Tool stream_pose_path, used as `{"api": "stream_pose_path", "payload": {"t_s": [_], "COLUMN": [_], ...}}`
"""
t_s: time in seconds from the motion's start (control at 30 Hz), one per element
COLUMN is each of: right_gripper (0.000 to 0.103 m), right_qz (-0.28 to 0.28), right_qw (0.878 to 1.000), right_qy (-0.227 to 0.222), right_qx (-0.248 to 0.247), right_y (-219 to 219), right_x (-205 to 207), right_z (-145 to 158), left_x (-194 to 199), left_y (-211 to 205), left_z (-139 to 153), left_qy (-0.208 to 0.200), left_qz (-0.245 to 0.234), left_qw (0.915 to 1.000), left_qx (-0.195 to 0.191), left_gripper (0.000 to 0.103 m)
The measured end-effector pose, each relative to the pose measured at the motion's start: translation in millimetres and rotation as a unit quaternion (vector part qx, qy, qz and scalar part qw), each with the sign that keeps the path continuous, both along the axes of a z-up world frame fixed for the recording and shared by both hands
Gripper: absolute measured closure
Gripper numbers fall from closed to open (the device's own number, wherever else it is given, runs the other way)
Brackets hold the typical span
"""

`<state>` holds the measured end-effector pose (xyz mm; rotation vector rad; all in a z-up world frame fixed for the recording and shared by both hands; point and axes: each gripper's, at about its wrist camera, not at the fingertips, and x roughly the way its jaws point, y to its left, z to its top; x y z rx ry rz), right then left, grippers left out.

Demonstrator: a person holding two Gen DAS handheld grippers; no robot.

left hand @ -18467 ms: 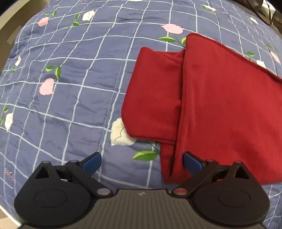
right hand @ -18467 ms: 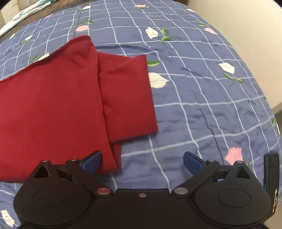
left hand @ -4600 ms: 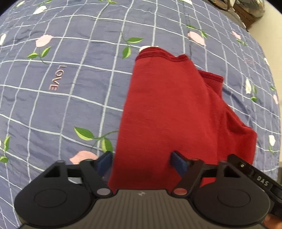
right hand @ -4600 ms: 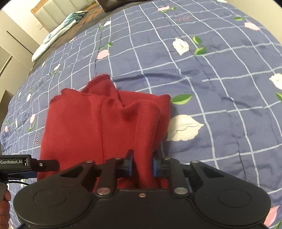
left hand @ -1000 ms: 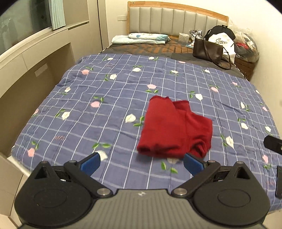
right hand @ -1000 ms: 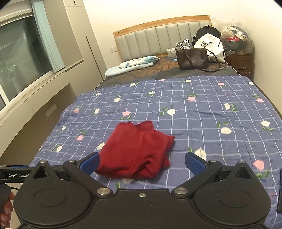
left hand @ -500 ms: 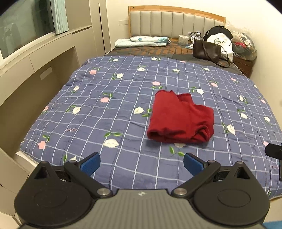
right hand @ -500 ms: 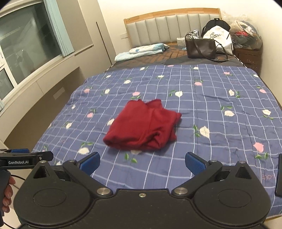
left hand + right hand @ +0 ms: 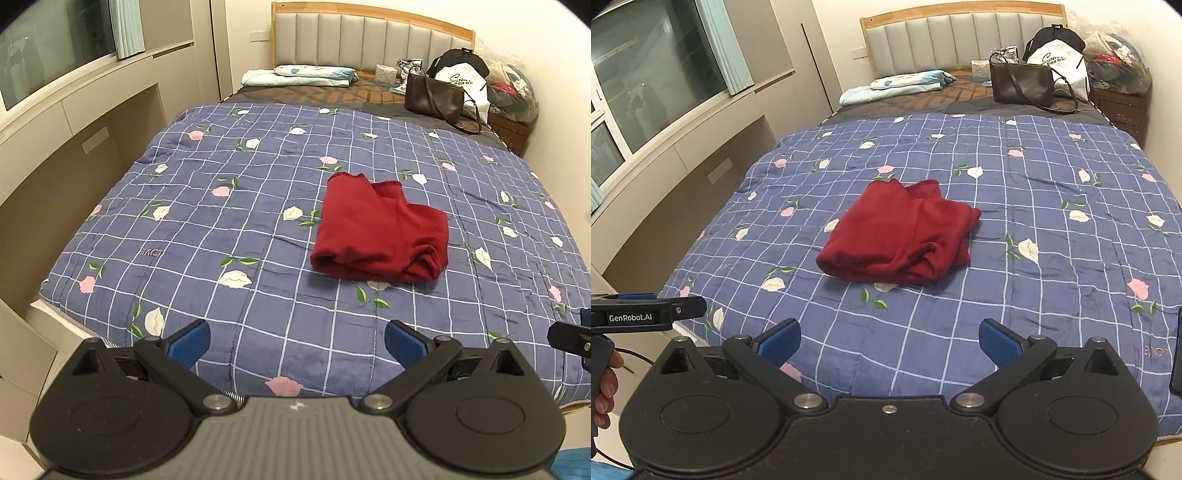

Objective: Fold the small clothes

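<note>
Garment [image 9: 376, 229]: red, folded into a thick bundle, lying near the middle of the bed [image 9: 229, 236] on a blue checked quilt with flower print. Its folded edge faces the foot of the bed; the right end is bunched and less tidy.

Left claw [image 9: 295, 341]: spread wide, blue pads [image 9: 188, 338] well apart, nothing between them. It hangs over the foot of the bed, well short of the garment, which lies ahead and a little to its right.

Right claw [image 9: 888, 341]: likewise spread wide and empty, over the foot of the bed. The garment lies ahead, roughly centred and well apart from it.

Neither claw touches the cloth. In the right wrist view the left tool shows at the left edge, with a hand [image 9: 604, 387] on its grip.

At the head of the bed: a padded headboard [image 9: 369, 40], a light folded cloth [image 9: 299, 75], a dark handbag [image 9: 432, 98] and a white bag [image 9: 461, 79] behind it.
</note>
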<state>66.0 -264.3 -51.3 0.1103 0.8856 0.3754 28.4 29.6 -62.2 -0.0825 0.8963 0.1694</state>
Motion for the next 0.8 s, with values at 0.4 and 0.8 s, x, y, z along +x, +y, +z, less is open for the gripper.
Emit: {"api": "stream_pose_path", "payload": {"t_s": [0.4,0.8], "right_gripper": [0.001,0.001], "right_qz": [0.001,0.005], "right_qw": [1.000,1.000], "right_qy": [0.002,0.006], "right_qx": [0.001,0.003], "right_y": [0.1,2.3], "right_x": [0.1,5.4], "right_z": [-0.9,-2.0], "left_x": [1.5,4.1], "left_y": [1.6,5.5], "left_z": [-1.1,-1.2], "left_qy": [0.003,0.005], "left_qz": [0.004,0.014], "left_qw": [1.0000,0.9999], "left_qx": [-0.002,-0.004], "left_gripper": [0.001,0.001]}}
